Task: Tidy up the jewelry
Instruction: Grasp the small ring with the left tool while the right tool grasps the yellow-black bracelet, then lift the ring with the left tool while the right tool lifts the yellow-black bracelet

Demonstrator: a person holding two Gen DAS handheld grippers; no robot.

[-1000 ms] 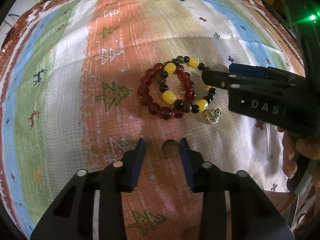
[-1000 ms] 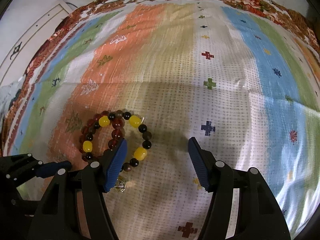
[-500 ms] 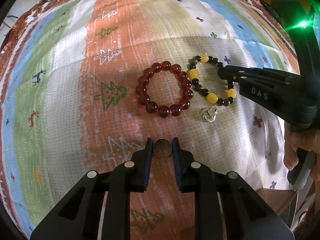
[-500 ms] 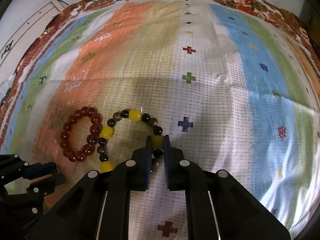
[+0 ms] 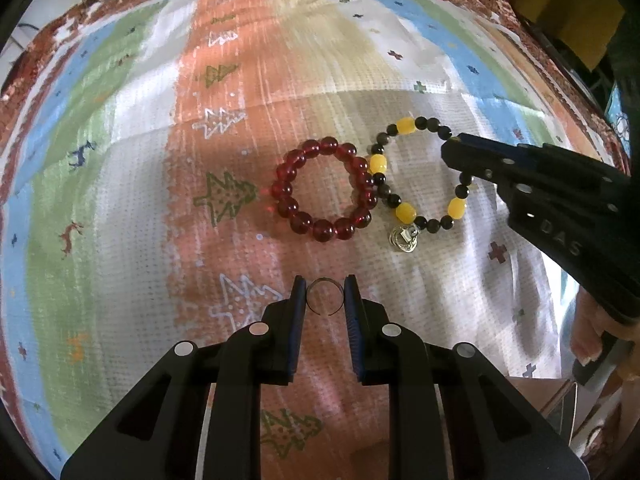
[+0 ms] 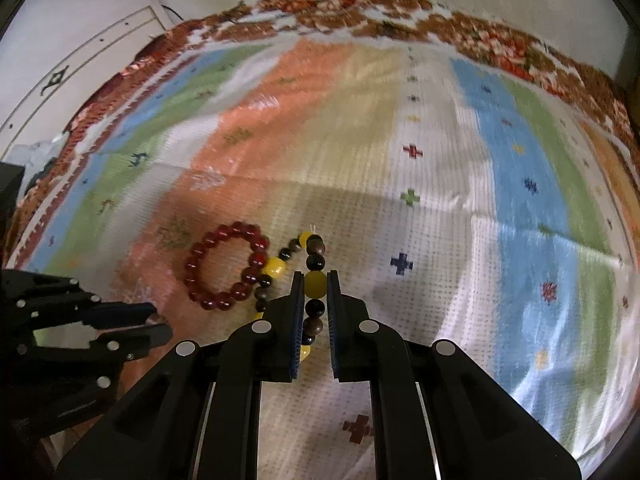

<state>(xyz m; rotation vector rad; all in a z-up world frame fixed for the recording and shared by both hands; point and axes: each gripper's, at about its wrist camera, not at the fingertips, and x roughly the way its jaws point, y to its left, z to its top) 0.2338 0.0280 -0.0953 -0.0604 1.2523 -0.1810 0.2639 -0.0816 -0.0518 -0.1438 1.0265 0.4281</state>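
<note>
Lifted now, the yellow-and-black bead bracelet [image 6: 313, 280] sits pinched in the right tool [image 6: 312, 280]; the left tool [image 5: 325, 294] squeezes a thin metal ring [image 5: 325, 296].

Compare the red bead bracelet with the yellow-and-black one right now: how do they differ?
The red bracelet is one colour, dark translucent red; the yellow-and-black bracelet mixes yellow and dark beads. The red bracelet lies free on the cloth, untouched; the yellow-and-black bracelet is pinched at a yellow bead by the right gripper, one side hanging from it. The red bracelet holds a round ring; the other is pulled long. Both are beaded loops.
</note>
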